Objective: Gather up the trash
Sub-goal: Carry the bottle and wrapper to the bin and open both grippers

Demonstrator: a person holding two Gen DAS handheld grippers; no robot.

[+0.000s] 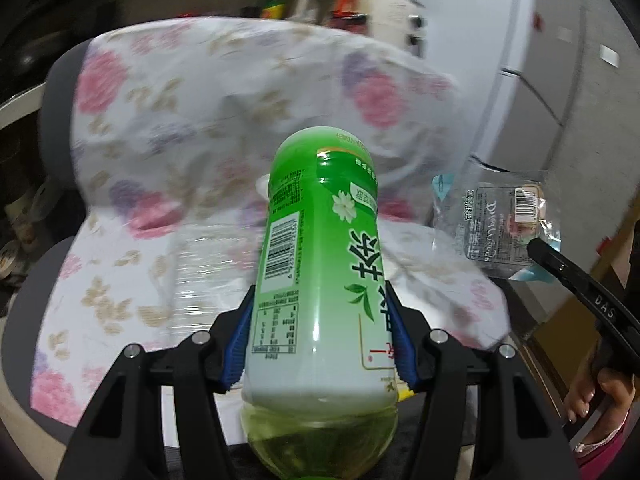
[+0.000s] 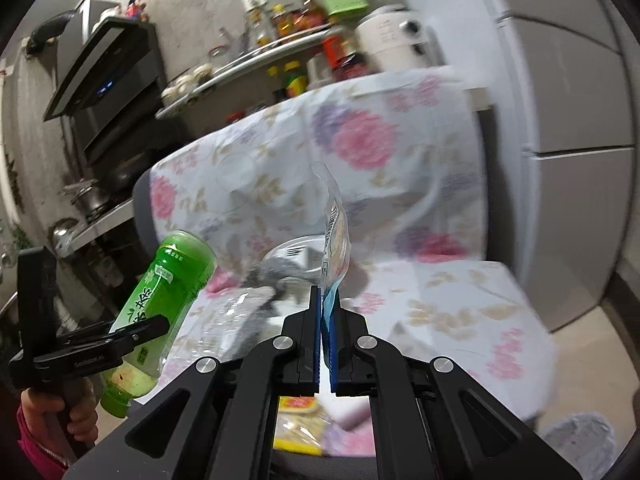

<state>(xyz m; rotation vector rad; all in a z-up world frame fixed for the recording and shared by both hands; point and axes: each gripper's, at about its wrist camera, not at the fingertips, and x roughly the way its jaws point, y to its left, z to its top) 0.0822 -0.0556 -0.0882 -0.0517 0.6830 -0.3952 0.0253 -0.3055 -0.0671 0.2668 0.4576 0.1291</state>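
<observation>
My left gripper (image 1: 320, 300) is shut on a green tea bottle (image 1: 320, 280), held upside down above a chair draped in a floral cloth (image 1: 180, 128). The bottle also shows in the right wrist view (image 2: 160, 296), at the left, with the left gripper (image 2: 132, 332) around it. My right gripper (image 2: 329, 300) is shut on a clear plastic snack wrapper (image 2: 335, 236), held edge-on. The wrapper shows flat in the left wrist view (image 1: 504, 224), at the right, with the right gripper's finger (image 1: 560, 268) on it.
A crumpled clear plastic bottle (image 2: 236, 316) and a white bowl-like item (image 2: 296, 256) lie on the chair seat. A yellow packet (image 2: 300, 424) lies below my right gripper. Behind are a shelf of jars (image 2: 256, 52), a range hood (image 2: 104, 68) and a grey fridge (image 2: 560, 100).
</observation>
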